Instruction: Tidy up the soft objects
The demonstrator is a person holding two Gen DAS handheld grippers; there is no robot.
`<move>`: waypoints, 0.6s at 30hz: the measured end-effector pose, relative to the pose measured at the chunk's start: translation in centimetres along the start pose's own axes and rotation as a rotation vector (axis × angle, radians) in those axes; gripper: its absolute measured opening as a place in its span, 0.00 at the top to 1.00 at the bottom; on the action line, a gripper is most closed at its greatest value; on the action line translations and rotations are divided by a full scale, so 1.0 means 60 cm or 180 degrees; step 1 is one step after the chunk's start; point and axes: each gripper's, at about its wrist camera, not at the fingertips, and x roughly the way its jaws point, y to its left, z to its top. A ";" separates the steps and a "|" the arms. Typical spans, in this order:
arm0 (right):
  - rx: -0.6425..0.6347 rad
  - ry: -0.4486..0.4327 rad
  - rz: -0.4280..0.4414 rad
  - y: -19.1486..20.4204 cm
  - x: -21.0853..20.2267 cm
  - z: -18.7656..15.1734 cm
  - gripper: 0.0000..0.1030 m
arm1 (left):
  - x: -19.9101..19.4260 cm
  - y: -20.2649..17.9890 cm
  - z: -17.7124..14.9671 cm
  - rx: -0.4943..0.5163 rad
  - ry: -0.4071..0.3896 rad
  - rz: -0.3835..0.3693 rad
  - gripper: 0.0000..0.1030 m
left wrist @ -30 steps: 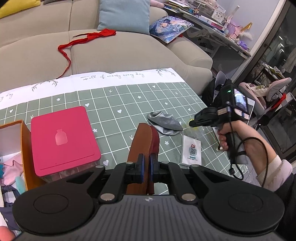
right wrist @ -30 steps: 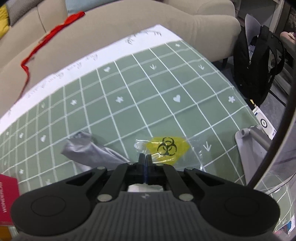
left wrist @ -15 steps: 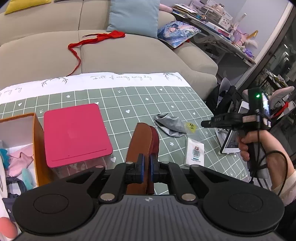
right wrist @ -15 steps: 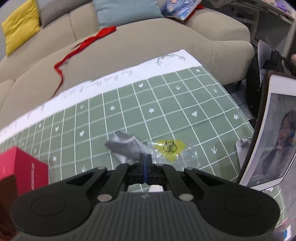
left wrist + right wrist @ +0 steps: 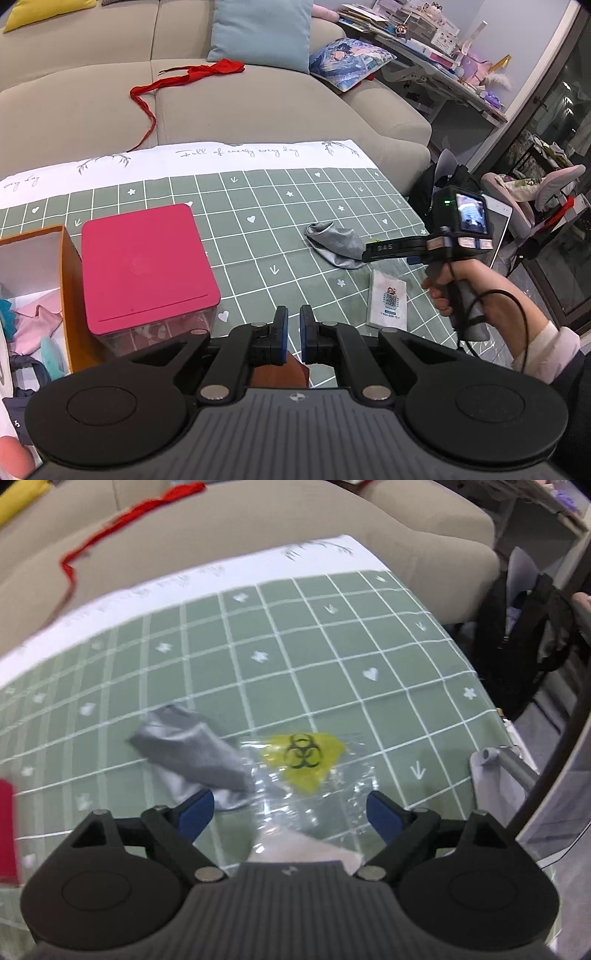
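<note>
While my left gripper (image 5: 293,328) stays nearly clenched with a brown object (image 5: 279,373) under its pads, the grey cloth (image 5: 334,245) lies on the green mat (image 5: 240,236).

Right view: my right gripper (image 5: 290,814), jaws just opened and empty, hovers near the cloth (image 5: 192,757). Closing now could snag the clear biohazard bag (image 5: 306,771) instead.

A grey sock (image 5: 192,755) lies flat and crumpled on the green checked cloth (image 5: 332,646). Its end touches a clear plastic bag (image 5: 314,775) with a yellow warning sign on it, which lies flat just beside it. A white packet (image 5: 388,304) lies near them. More soft things, pink and blue, sit in an orange box (image 5: 70,280) next to a box with a pink lid (image 5: 144,262).
</note>
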 end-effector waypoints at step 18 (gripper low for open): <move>0.0252 0.0143 0.0024 -0.022 0.067 0.011 0.14 | 0.205 -0.048 -0.124 0.1014 0.0710 0.0205 0.08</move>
